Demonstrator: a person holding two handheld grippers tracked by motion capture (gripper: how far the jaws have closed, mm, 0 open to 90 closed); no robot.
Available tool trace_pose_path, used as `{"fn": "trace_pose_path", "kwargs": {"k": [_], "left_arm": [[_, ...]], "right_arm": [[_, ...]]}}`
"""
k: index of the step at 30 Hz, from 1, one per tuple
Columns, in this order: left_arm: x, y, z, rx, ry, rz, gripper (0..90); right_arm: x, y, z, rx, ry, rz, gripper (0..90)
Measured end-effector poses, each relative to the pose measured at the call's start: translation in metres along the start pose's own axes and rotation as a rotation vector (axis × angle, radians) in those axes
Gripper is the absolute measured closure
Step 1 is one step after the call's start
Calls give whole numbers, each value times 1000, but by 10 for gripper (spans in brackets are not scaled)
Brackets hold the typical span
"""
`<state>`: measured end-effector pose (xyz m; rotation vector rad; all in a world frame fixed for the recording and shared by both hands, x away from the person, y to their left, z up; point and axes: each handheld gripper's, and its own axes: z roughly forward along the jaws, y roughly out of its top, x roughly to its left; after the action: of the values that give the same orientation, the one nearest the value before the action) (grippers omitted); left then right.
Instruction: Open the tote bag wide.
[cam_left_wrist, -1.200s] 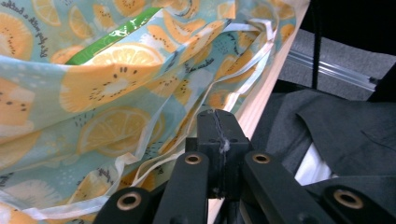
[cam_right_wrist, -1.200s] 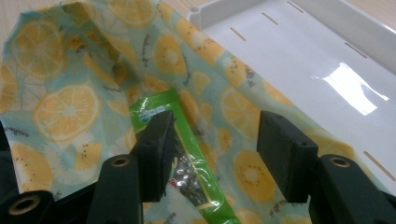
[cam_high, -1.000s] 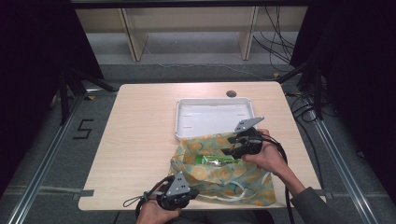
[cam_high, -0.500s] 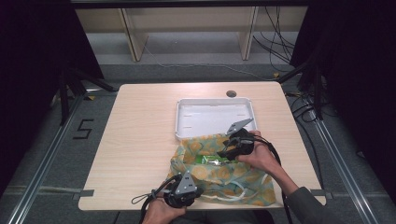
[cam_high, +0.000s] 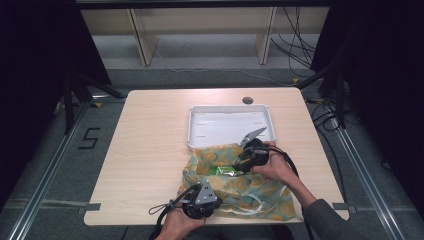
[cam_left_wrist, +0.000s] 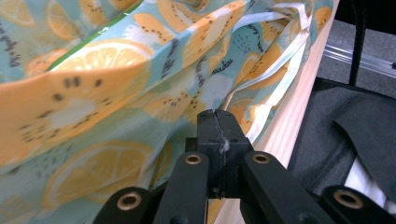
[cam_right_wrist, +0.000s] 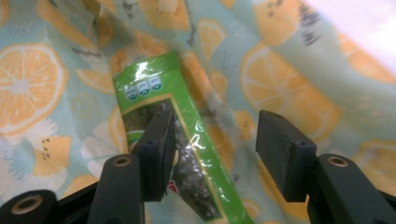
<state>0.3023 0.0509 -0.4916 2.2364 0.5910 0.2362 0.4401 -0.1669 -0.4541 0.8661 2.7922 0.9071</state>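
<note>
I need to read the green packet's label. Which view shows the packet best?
The right gripper view: the green packet lies close up between open jaws. The high view shows a small green patch in the bag; the left gripper view, a green edge.

Recording lab — dark curtains, floor rails, cables

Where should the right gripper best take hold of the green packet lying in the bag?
Probably across the green packet at its narrow width, coming down from above: it lies flat and long in the bag, and the right gripper stands open over it.
</note>
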Motion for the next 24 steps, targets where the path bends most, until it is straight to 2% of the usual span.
{"fn": "trace_pose_path", "kwargs": {"k": [2, 3, 4, 5, 6, 7, 11, 14, 15, 16, 17, 18, 19, 20, 23, 24], "left_arm": [[-1, 1, 4, 16, 3, 10, 893], [-1, 1, 4, 16, 3, 10, 893], [-2, 2, 8, 14, -17, 22, 893], [-4, 2, 10, 19, -22, 17, 893], [-6, 3, 14, 18, -29, 15, 893], [-5, 4, 16, 26, -32, 43, 893], [-7, 4, 22, 37, -40, 28, 893], [-7, 5, 27, 48, -37, 54, 893], [-8, 5, 28, 47, -42, 34, 893], [-8, 5, 28, 47, -42, 34, 893], [-7, 5, 28, 49, -33, 57, 893], [-7, 5, 29, 49, -37, 54, 893], [-8, 5, 30, 43, -36, 32, 893], [-7, 5, 30, 52, -29, 52, 893], [-6, 6, 32, 42, -32, 52, 893], [-6, 6, 33, 39, -32, 32, 893]], "right_arm": [[-1, -1, 4, 16, 3, -15, 486], [0, -1, 6, 30, 1, 6, 490], [0, -1, 6, 30, 1, 6, 490], [0, -2, 11, 42, 7, -19, 494], [-1, -3, 12, 53, 9, -24, 494], [0, -3, 14, 61, 11, -11, 496], [1, -4, 17, 79, 15, -11, 496], [0, -5, 21, 85, 28, -21, 488], [0, -5, 22, 93, 36, -22, 482], [0, -5, 22, 92, 31, -25, 479], [0, -5, 22, 92, 31, -25, 479], [1, -5, 24, 103, 42, -18, 476], [1, -5, 24, 103, 42, -18, 476], [1, -5, 25, 115, 45, -22, 472], [2, -5, 26, 119, 53, -4, 465], [1, -5, 26, 130, 73, 2, 458]]}}
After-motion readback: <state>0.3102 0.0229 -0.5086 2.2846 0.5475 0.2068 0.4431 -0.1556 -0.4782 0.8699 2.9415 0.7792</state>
